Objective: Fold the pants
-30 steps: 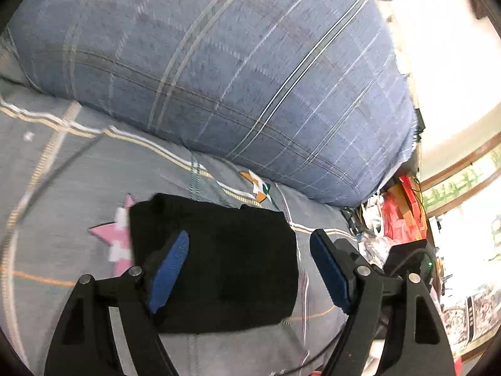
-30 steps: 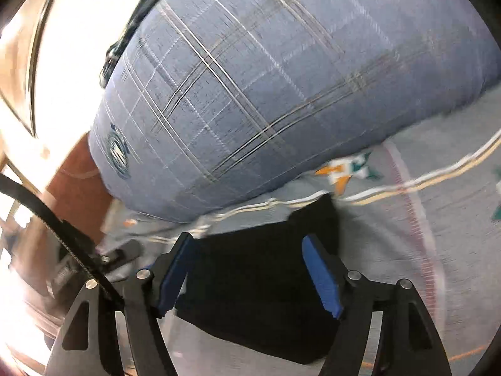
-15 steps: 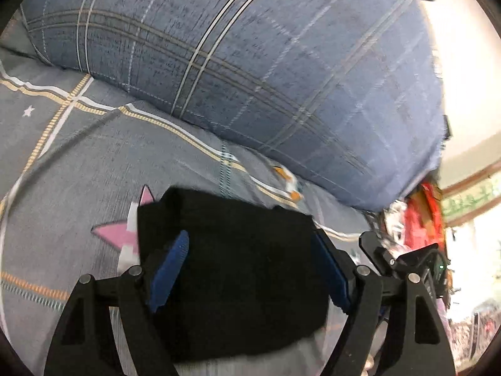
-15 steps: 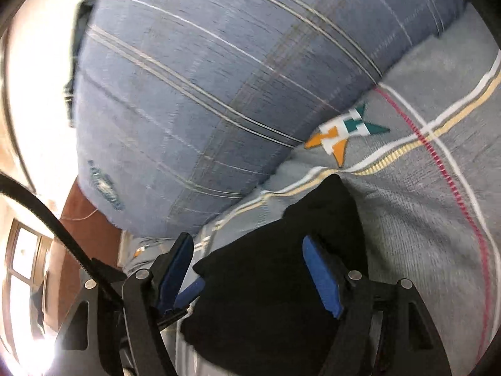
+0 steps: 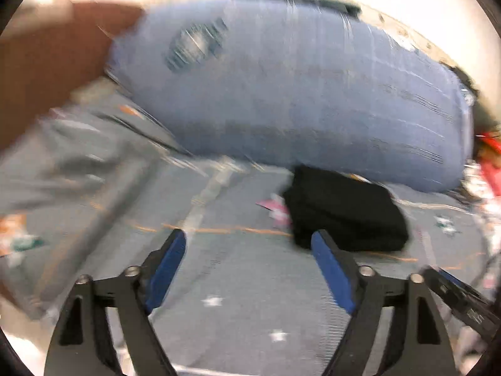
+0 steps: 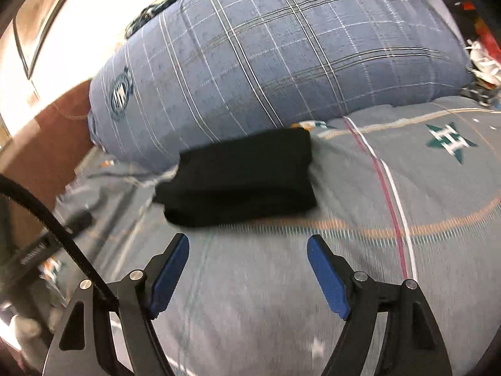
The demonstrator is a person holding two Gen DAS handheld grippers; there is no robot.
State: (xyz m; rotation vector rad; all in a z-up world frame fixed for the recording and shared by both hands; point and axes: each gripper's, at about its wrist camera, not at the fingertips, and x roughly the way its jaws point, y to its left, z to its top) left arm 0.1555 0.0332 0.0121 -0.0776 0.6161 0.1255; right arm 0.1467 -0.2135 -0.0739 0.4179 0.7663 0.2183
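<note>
The black pants (image 5: pixel 344 210) lie folded into a compact rectangle on the grey bed sheet (image 5: pixel 244 282), close against a big blue plaid pillow (image 5: pixel 297 94). In the right wrist view the same folded pants (image 6: pixel 241 178) sit ahead of my right gripper (image 6: pixel 247 247), a short way beyond its blue pads. My left gripper (image 5: pixel 249 244) is drawn back and to the left of the bundle. Both grippers' jaws are opening, with only bare sheet between them. The left wrist view is blurred by motion.
The plaid pillow (image 6: pixel 281 56) fills the far side of the bed. A brown headboard (image 5: pixel 47 72) stands at the left. Red and white clutter (image 5: pixel 488 163) lies off the bed's right edge. The sheet (image 6: pixel 407 203) carries star prints and stripes.
Both grippers have pulled back from over the folded pants, which now lie free ahead of them. The left gripper swung left and its jaws widened; the right one also backed off.
</note>
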